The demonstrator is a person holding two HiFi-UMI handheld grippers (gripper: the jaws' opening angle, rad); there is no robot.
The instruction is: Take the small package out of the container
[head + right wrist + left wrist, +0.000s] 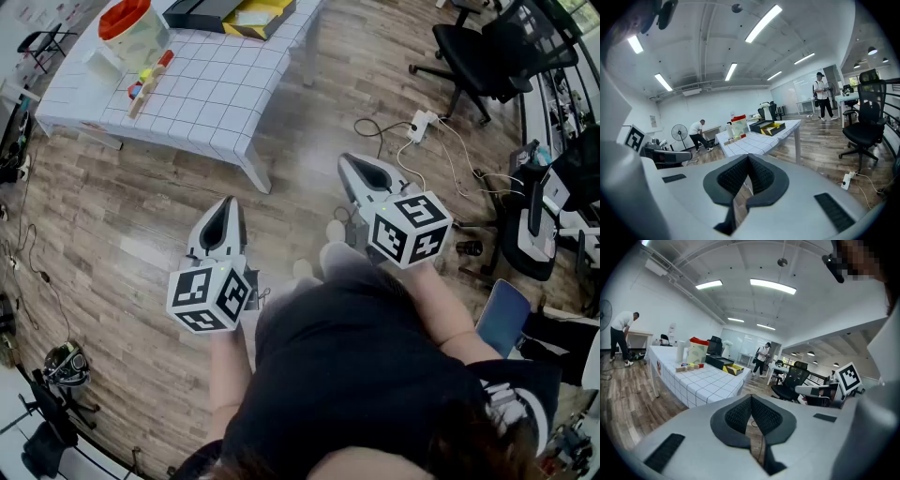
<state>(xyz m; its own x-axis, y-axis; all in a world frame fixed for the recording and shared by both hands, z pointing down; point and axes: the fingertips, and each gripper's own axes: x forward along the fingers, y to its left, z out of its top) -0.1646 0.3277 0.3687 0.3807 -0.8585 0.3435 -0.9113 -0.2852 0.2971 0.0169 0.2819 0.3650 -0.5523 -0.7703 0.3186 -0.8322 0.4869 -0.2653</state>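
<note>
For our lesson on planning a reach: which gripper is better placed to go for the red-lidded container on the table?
Left, probably. The left gripper and the right gripper are shut and empty, away from the table, but the red-lidded container stands on the left's side, so its path looks shorter.

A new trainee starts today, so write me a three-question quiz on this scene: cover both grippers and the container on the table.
1. True or false: the left gripper grips something between its fingers.
2. Where does the red-lidded container stand? A: on the floor. B: on the checked table. C: on a chair.
3. Fill in: the fingers of the right gripper are ___, with nothing between them.
Key: 1 false, its fingers are together and empty. 2 B. 3 shut.
</note>
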